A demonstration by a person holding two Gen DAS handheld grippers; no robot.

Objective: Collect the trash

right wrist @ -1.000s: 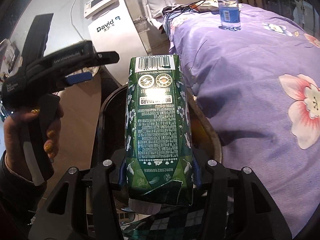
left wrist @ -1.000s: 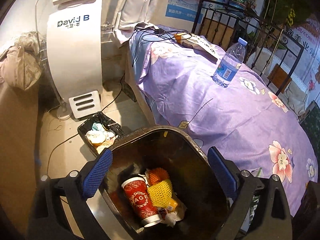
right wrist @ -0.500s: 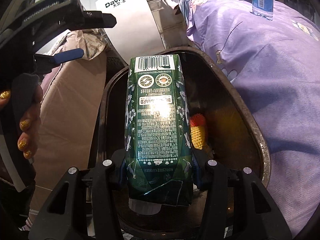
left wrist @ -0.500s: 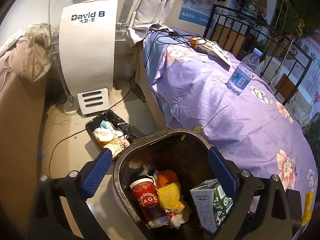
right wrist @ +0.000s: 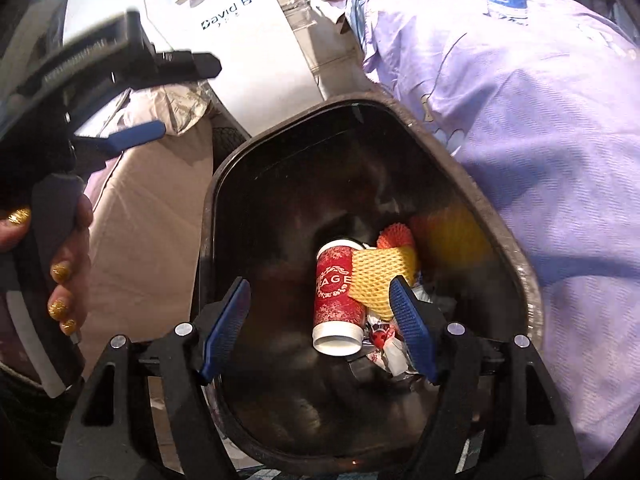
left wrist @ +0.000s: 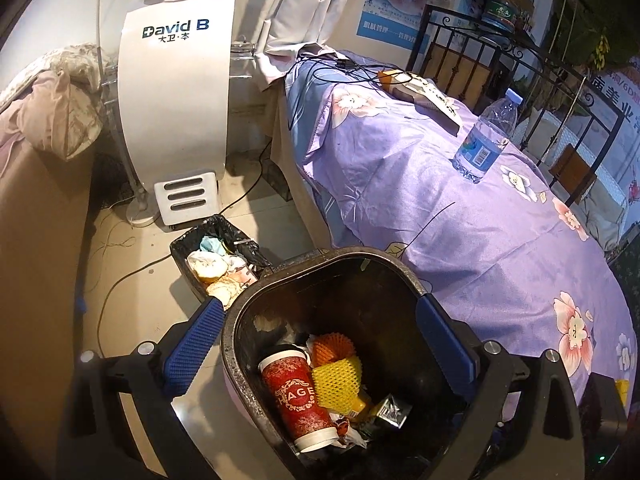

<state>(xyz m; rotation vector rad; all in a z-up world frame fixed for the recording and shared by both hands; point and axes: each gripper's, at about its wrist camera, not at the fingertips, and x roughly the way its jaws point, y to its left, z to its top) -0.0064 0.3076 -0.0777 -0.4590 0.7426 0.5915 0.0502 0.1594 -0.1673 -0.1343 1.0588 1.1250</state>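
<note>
**Both grippers poised above the open trash bin**

The dark trash bin (left wrist: 240,320) stands on the floor just beside the bed with the purple floral cover (left wrist: 460,208), its mouth facing up. In the left wrist view the left gripper (left wrist: 320,344) hangs over the bin, its blue-padded fingers (left wrist: 192,348) spread wide on either side of the rim, with nothing between them. In the right wrist view the right gripper (right wrist: 320,328) also points down into the bin; its jaws are opening and nothing sits between the fingers (right wrist: 226,326).

Contents of the bin (seen from both cameras): a red paper cup (left wrist: 298,396) lies on its side at the bottom, touching a yellow foam fruit net (left wrist: 336,380), with an orange foam net (left wrist: 332,346) just behind it. A green drink carton (left wrist: 390,412) lies to the right of the cup, partly in shadow, among crumpled wrappers (right wrist: 386,344).

Surroundings: a smaller black-lined bin (left wrist: 212,256) full of paper waste stands on the floor to the far left of the main bin, near a white machine marked "David B" (left wrist: 176,92). A water bottle (left wrist: 486,136) stands upright on the bed, well apart from the bin. A person's hand (right wrist: 60,264) grips the handle of the left gripper at the left edge of the right wrist view.
</note>
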